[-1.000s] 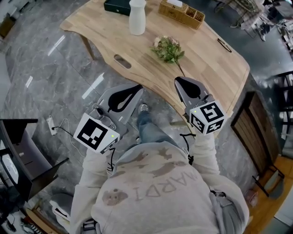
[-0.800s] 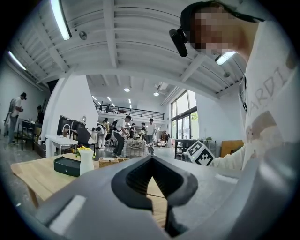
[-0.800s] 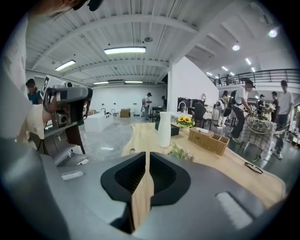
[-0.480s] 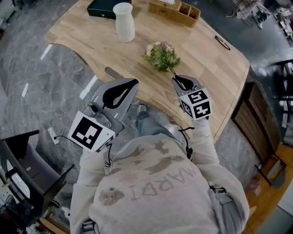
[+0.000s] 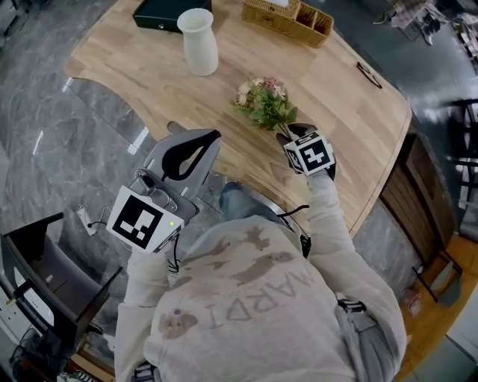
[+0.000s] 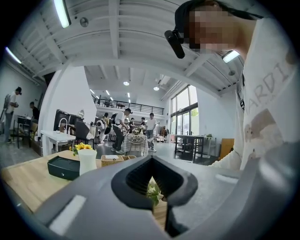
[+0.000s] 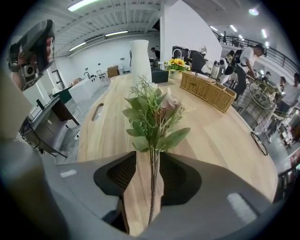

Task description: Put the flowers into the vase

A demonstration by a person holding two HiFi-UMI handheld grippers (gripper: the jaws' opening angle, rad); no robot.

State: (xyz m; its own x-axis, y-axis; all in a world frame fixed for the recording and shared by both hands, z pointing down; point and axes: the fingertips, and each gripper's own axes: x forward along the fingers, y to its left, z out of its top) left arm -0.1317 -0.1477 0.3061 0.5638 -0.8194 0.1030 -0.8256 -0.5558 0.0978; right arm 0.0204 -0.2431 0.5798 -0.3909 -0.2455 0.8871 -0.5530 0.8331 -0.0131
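Observation:
A small bunch of flowers (image 5: 263,102) with green leaves lies on the wooden table (image 5: 358,119), its stem toward me. My right gripper (image 5: 288,133) is low at the stem's end and open. In the right gripper view the thin stem runs between the two jaws of the right gripper (image 7: 147,157), close to the right one, with the flowers (image 7: 152,117) just ahead. The white vase (image 5: 198,42) stands upright at the table's far left, empty as far as I can see, also in view as the vase (image 7: 140,58). My left gripper (image 5: 215,135) is shut on nothing, off the table's near edge.
A dark green box (image 5: 160,13) and a wicker basket (image 5: 287,16) sit at the table's far edge. A small black object (image 5: 370,74) lies at far right. A wooden chair (image 5: 426,216) stands right of the table, a dark chair (image 5: 37,276) at lower left.
My right gripper has moved forward and down to the flower stem, and its jaws have opened around it. The left gripper has barely moved.

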